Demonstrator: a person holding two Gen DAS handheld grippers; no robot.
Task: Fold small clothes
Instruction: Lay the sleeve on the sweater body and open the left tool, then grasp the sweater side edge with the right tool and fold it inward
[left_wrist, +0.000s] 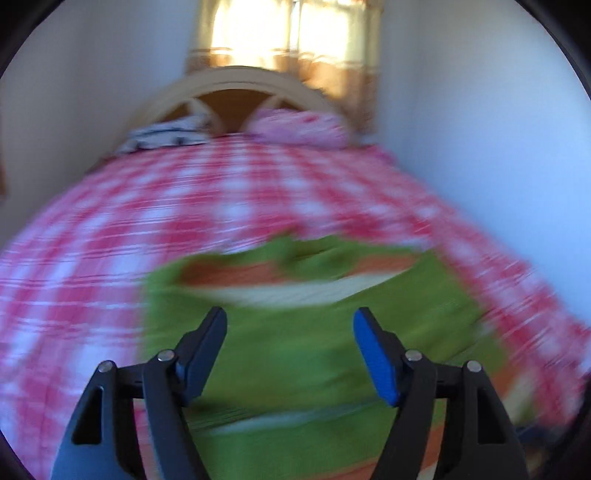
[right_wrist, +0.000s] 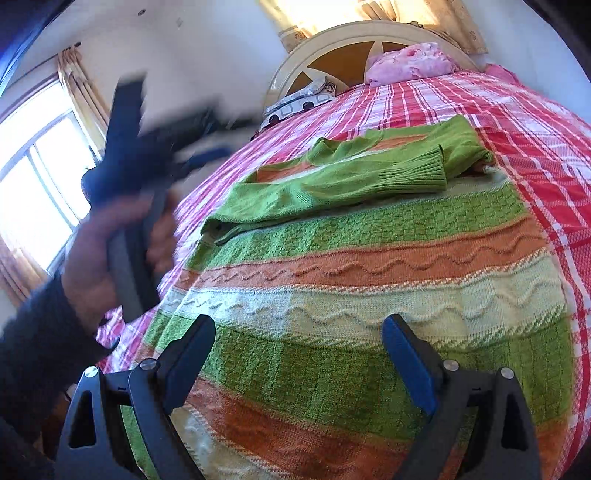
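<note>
A knitted sweater (right_wrist: 369, 266) with green, orange and cream stripes lies flat on the bed. One green sleeve (right_wrist: 332, 181) is folded across its upper part, its ribbed cuff (right_wrist: 428, 170) pointing right. My right gripper (right_wrist: 299, 325) hovers open over the sweater's lower stripes, with nothing between its fingers. In the blurred left wrist view the sweater (left_wrist: 295, 350) fills the foreground, and my left gripper (left_wrist: 290, 317) stands open above it, gripping nothing. In the right wrist view a person's hand (right_wrist: 110, 251) holds the blurred left gripper at the bed's left side.
The bed is covered by a red, pink and white checked spread (right_wrist: 517, 122). A pink pillow (right_wrist: 410, 62) and a patterned pillow (right_wrist: 306, 99) lie against the cream headboard (right_wrist: 332, 40). A bright window (right_wrist: 40, 184) with curtains is on the left; a white wall (left_wrist: 480, 129) runs along the right.
</note>
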